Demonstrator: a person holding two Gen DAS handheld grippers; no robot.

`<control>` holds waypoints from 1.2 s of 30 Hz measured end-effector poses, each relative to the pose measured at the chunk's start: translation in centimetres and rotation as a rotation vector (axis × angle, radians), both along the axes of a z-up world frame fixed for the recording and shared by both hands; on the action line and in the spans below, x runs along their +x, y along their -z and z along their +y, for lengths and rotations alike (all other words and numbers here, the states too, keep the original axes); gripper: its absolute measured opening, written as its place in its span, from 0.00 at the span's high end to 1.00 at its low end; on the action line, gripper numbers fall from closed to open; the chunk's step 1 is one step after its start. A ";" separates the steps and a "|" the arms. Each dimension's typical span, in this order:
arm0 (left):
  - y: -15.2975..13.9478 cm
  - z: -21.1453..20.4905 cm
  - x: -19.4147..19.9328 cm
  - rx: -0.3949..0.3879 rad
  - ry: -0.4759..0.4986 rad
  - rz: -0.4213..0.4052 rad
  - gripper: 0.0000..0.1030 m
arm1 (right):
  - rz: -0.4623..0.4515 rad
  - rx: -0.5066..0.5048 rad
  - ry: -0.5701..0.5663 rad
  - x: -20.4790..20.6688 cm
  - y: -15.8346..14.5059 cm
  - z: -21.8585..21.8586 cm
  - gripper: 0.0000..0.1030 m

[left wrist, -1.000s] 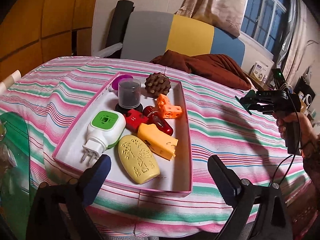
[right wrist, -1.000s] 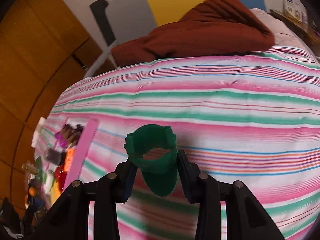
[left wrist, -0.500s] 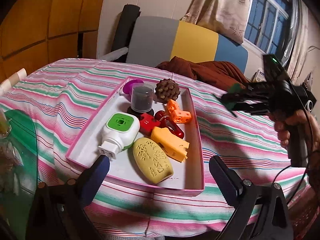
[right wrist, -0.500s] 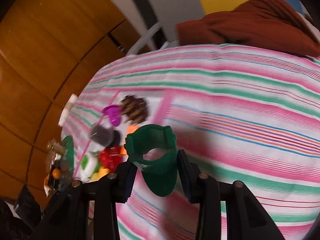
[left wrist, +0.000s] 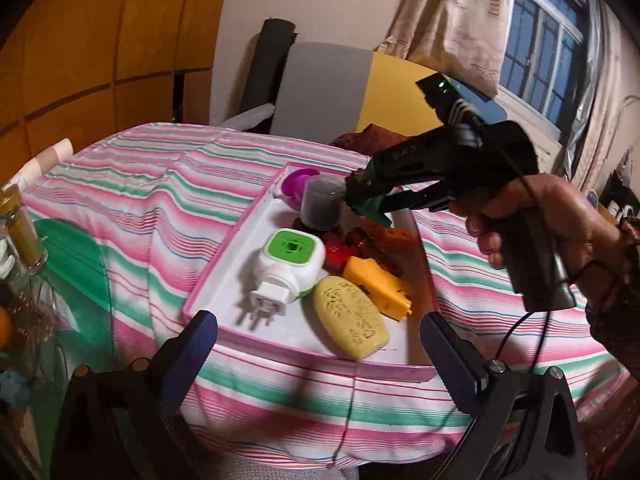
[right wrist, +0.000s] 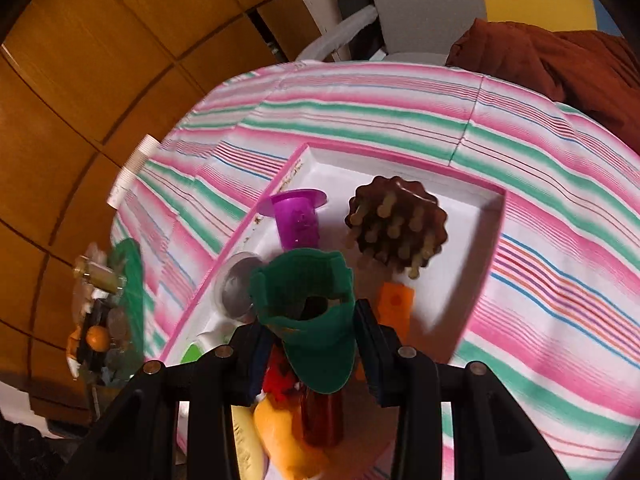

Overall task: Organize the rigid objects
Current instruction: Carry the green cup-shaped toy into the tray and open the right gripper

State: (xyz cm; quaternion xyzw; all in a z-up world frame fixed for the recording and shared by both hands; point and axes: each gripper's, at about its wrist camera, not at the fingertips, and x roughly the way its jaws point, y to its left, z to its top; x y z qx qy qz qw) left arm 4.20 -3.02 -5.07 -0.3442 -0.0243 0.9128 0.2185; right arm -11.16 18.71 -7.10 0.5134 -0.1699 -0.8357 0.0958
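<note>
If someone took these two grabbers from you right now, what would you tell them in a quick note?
Right gripper: shut on the green plastic piece, carried over the pink-rimmed tray.
Left gripper: open, empty, near the tray's front edge.
In the tray: white plug-in device, yellow oval block, orange-yellow piece, purple cup, brown spiky ball, red pieces.
Left: set the green piece into the tray, probably on the bare floor beside the ball.

Striped-cloth table, pink-rimmed white tray on it, brown cloth heap at far edge
</note>
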 end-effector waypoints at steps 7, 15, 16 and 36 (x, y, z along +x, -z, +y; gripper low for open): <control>0.2 -0.7 -0.1 -0.015 -0.043 0.004 0.00 | 0.027 0.158 0.005 -2.2 0.8 -0.9 0.62; 0.1 -0.4 -0.1 -0.063 -0.091 0.019 0.00 | 0.060 0.210 -0.033 -2.5 1.1 -1.7 0.57; 0.2 -0.4 -0.1 -0.067 -0.098 0.019 0.00 | 0.064 0.204 -0.033 -2.2 0.9 -1.6 0.57; -0.4 -1.8 -1.4 -0.137 -0.274 -0.021 0.00 | 0.101 0.214 0.108 6.2 -1.4 -2.3 0.56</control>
